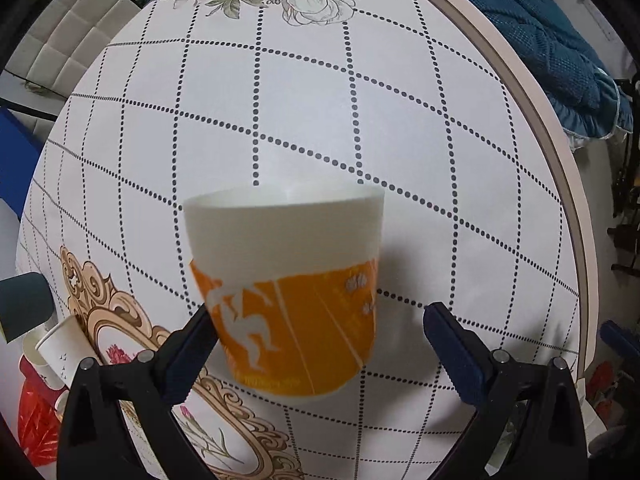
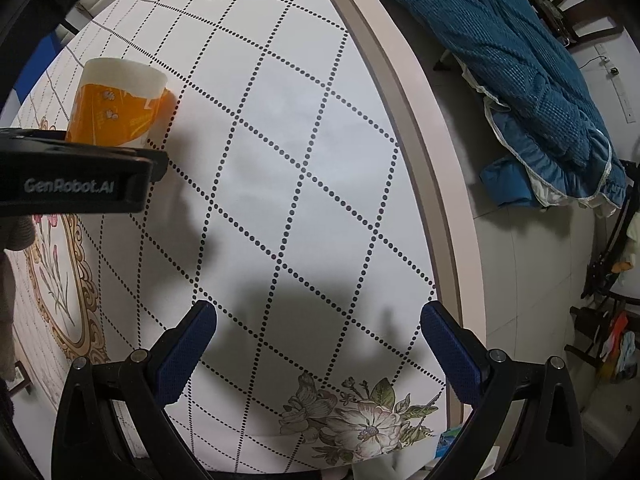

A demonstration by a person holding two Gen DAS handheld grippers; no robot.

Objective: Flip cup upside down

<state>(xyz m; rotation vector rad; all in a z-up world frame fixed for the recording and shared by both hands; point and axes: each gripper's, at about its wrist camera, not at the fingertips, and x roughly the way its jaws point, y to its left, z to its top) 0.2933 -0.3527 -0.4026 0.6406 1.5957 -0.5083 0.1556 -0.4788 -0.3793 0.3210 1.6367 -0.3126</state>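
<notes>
With the left claw [image 1: 318, 344] spread wide around the upright cup [image 1: 286, 288], only one finger near it, closing off-centre could tip it; the right claw [image 2: 318, 340] gapes empty.

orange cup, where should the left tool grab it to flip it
Across the orange band of the orange cup, from the front, one finger each side. It stands upright, mouth up, between the open left tool, and the round wall suits opposed pads.

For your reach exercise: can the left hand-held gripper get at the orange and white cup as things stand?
Probably yes. The left hand-held gripper is open, the cup stands upright between its fingers, and nothing blocks them.
</notes>
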